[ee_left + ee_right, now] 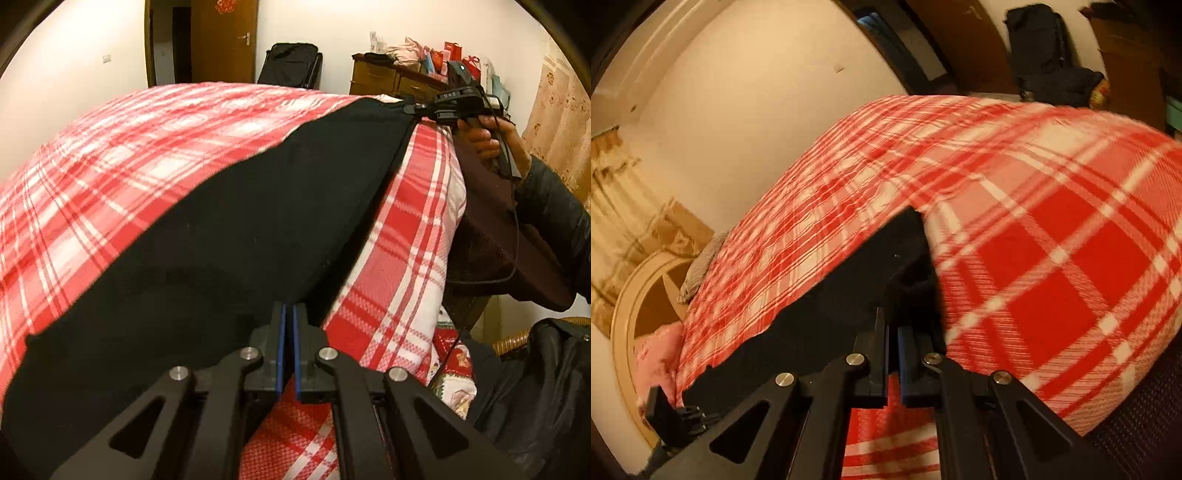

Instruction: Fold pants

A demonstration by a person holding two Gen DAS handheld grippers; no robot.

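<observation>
Light: warm, yellowish indoor light, moderately bright in both views.
Glare: none on the pale wall (66,74).
Blur: right wrist view smeared, worst on the plaid bedspread (1052,229) toward 3 o'clock.
Distortion: fisheye bending, dark vignette in the corners.

Black gripper (289,314), blue pads, silver screws, dark sleeve (550,206)

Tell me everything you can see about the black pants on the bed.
The black pants look like soft, matte, plain fabric with no visible pattern. They lie as a long flat band stretched along the near edge of the red-and-white plaid bedcover. Each end is pinched in a shut gripper: the left gripper at one end, the right gripper at the other, where the cloth bunches slightly. Waistband and cuffs cannot be told apart.
</observation>
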